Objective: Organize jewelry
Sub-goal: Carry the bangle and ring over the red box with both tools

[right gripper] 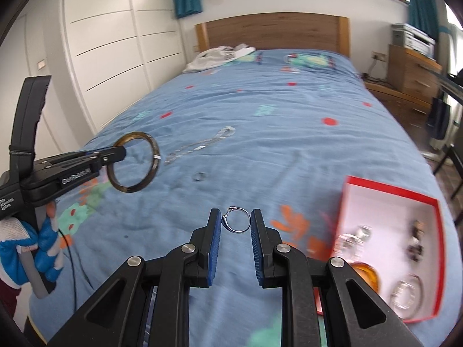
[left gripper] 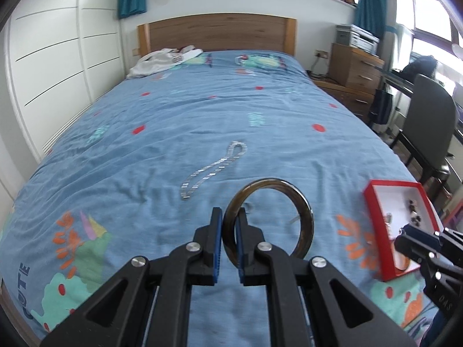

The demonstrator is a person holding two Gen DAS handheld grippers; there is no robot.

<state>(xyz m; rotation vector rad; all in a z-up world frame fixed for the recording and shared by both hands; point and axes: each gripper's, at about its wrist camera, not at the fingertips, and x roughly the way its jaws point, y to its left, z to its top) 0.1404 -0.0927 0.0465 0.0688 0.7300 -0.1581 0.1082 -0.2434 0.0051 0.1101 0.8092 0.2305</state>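
Note:
My left gripper (left gripper: 230, 217) is shut on a dark brown bangle (left gripper: 301, 199) and holds it above the blue bedspread; the bangle also shows in the right wrist view (right gripper: 134, 162). My right gripper (right gripper: 235, 222) is shut on a thin silver ring (right gripper: 237, 222), pinched across its width above the bed. A silver chain bracelet (left gripper: 214, 169) lies stretched on the bedspread farther up the bed, also in the right wrist view (right gripper: 199, 146). A small dark ring (right gripper: 199, 176) lies on the bedspread. A red jewelry box (right gripper: 390, 199) with a white inside sits at the right and holds several pieces.
The bed (left gripper: 173, 115) fills both views, with a wooden headboard (left gripper: 217, 33) and crumpled clothes (left gripper: 162, 60) at the far end. White wardrobe doors (left gripper: 49, 57) stand left. A wooden dresser (left gripper: 353, 66) and a dark chair (left gripper: 428, 121) stand right.

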